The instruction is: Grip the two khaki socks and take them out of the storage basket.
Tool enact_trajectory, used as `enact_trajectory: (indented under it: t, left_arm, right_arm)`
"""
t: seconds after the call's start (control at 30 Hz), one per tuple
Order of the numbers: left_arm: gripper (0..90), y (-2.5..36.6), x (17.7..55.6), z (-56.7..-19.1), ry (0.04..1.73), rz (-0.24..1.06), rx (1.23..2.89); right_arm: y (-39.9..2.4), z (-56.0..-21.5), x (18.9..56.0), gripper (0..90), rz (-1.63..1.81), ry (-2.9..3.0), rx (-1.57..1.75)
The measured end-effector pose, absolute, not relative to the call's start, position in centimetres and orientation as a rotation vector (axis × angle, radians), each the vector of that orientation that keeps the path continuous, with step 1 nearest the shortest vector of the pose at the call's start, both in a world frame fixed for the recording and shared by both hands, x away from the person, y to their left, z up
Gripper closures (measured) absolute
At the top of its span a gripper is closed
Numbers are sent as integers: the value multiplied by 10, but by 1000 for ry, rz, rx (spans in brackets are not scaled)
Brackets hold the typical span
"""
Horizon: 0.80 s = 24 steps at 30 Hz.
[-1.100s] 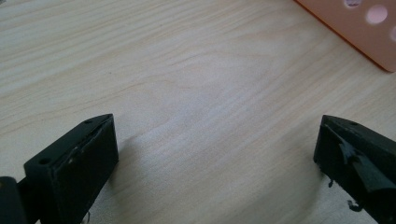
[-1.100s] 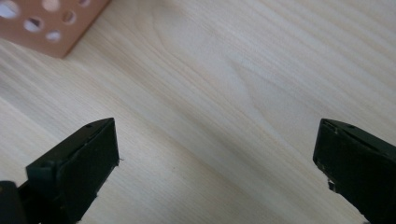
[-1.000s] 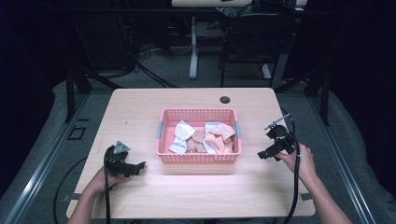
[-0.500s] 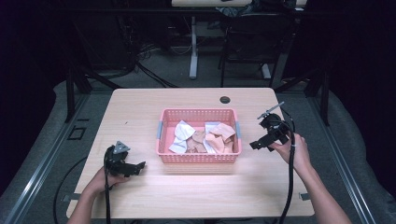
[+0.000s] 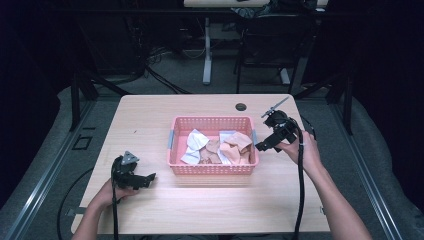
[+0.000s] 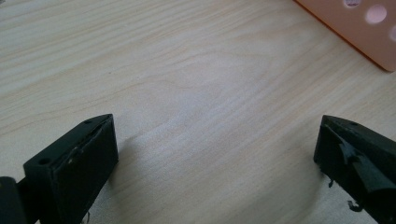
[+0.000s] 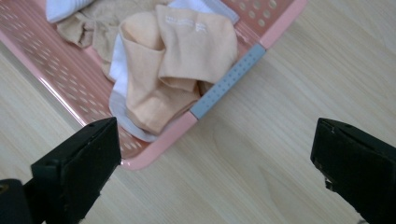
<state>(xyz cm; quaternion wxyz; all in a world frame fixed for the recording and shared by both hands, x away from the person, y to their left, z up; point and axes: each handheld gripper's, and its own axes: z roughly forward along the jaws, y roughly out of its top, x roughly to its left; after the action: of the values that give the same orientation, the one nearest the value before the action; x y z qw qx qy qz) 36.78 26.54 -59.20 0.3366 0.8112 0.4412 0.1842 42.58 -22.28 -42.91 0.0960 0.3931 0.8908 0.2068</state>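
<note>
Light wooden table: carries a pink perforated plastic basket at centre, holding a heap of peach, tan and white cloth pieces. Right gripper has moved inward from the table's right edge over the last second and now hangs at the basket's right rim, jaws wide apart and empty; a pick appears imminent. Left gripper unchanged, parted, resting on bare wood. Right gripper view adds a grey handle strip and a folded peach piece lying against it.
</note>
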Motion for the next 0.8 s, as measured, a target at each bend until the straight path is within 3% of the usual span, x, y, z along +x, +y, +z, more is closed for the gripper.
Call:
enact_trajectory:
  t: [0.8]
  left_arm:
    - [0,265,368,-592,1151,481,2112]
  right_arm:
    - [-187,-433,447,28,645,2686,1126]
